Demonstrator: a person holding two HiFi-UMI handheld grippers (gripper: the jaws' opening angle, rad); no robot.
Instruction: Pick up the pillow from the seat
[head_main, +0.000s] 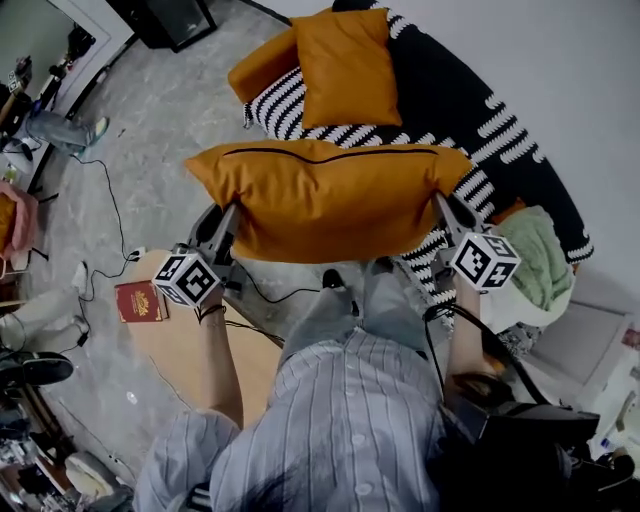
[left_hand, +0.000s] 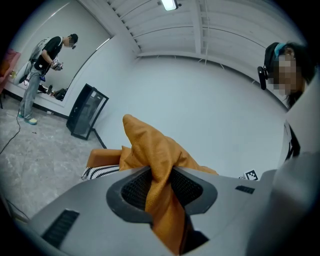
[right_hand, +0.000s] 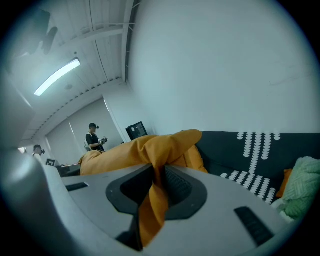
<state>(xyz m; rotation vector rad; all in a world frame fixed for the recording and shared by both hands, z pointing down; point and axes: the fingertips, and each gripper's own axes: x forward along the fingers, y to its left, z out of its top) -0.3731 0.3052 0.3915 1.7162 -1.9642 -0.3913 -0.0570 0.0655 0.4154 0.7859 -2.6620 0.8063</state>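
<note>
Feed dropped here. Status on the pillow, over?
Left tool shut on orange pillow, left corner. Right tool shut on right corner. Pillow held clear of sofa. Nothing in the way.

Orange pillow (head_main: 330, 200); black-and-white patterned sofa (head_main: 470, 110); green blanket (head_main: 540, 255).

The pillow (head_main: 325, 205) is a plump orange rectangle of finely woven cloth, with a dark zip line running just below its upper edge; it hangs in the air with its long side level, stretched crosswise in front of the person; it is clear of the seat (head_main: 470, 110), a black sofa with white dashed stripes that lies beyond and below it; each short end is bunched into a fold, one pinched in the left gripper (head_main: 235, 215), the other in the right gripper (head_main: 440, 205); the middle bulges full and the lower edge sags slightly.
</note>
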